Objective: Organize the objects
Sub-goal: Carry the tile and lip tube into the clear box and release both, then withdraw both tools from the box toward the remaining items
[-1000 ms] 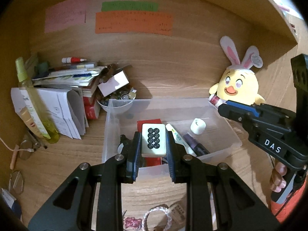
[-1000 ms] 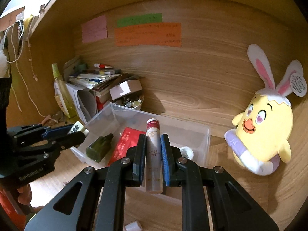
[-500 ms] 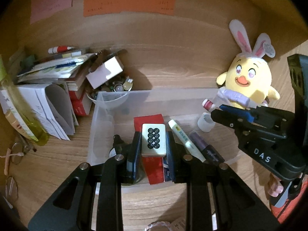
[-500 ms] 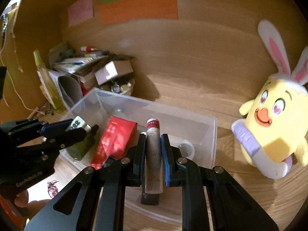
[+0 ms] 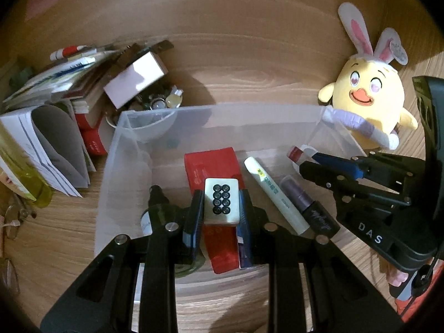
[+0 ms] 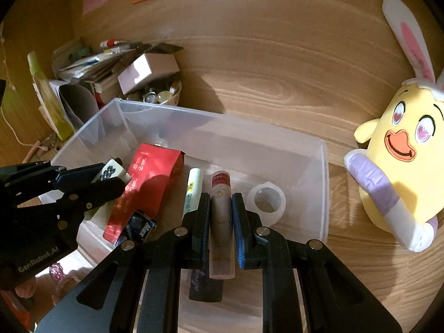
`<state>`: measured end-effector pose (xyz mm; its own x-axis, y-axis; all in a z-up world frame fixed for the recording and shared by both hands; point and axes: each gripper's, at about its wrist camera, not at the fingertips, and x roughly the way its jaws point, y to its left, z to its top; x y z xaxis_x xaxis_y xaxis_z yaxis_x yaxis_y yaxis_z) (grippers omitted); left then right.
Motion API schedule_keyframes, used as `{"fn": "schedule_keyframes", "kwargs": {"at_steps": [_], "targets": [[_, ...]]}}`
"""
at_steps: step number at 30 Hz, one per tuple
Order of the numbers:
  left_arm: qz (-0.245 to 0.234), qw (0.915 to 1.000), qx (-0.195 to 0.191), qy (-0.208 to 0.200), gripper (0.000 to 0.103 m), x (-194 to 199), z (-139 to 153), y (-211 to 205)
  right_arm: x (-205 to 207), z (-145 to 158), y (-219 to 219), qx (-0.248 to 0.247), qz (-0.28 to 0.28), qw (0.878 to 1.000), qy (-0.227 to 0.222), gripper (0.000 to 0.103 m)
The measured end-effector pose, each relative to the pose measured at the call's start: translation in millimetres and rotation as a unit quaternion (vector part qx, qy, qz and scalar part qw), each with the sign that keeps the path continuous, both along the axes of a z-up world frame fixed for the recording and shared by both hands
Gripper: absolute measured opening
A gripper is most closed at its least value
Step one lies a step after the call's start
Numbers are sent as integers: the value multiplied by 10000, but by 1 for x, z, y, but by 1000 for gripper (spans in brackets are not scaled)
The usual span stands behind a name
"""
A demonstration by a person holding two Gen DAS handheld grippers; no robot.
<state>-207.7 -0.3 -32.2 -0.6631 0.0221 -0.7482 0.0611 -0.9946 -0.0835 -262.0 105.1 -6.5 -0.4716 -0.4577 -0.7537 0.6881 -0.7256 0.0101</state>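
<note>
The left gripper (image 5: pixel 221 208) is clamped on a mahjong tile (image 5: pixel 221 204), a small hard block with a glossy cream face printed with eight dark circles; it sits between the fingertips, pinched on its two long edges, above the red carton (image 5: pixel 213 166) that lies in the clear plastic bin (image 5: pixel 222 111). The tile is likely light, rigid and slick, so a grip across its flat side edges, as here, looks safest, and it should survive a short drop. The right gripper (image 6: pixel 221 213) grasps a slim cosmetic tube (image 6: pixel 221 205) with a red-banded cap, its smooth cylindrical body running forward along the fingers and its cap reaching past the tips over the bin floor. Being round and probably light, it could roll or swivel between the pads, so a mid-body hold suits it. Just left of these fingers lies a pale green marker (image 6: pixel 192 191); just right, a white tape roll (image 6: pixel 265 202). A dark purple tube (image 6: pixel 204 283) lies beneath the right fingers. Beyond the bin's right wall sits a soft yellow plush chick (image 6: pixel 399 161).
</note>
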Motion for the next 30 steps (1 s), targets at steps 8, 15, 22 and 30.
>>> {"fn": "schedule_keyframes", "kwargs": {"at_steps": [8,15,22,30], "targets": [[-45,9999,47,-133,24,-3,-7,2,-3,-7,-8,155,23,9999,26,14],[-97,9998,130,-153,24,0,-7,2,2,-5,-8,178,29,9998,104,14],[-90,9999,72,-20,32,10,5,5,8,8,-3,-25,55,9999,147,34],[-19,9993,-18,372,53,31,34,3,25,38,10,-330,42,9984,460,54]]}}
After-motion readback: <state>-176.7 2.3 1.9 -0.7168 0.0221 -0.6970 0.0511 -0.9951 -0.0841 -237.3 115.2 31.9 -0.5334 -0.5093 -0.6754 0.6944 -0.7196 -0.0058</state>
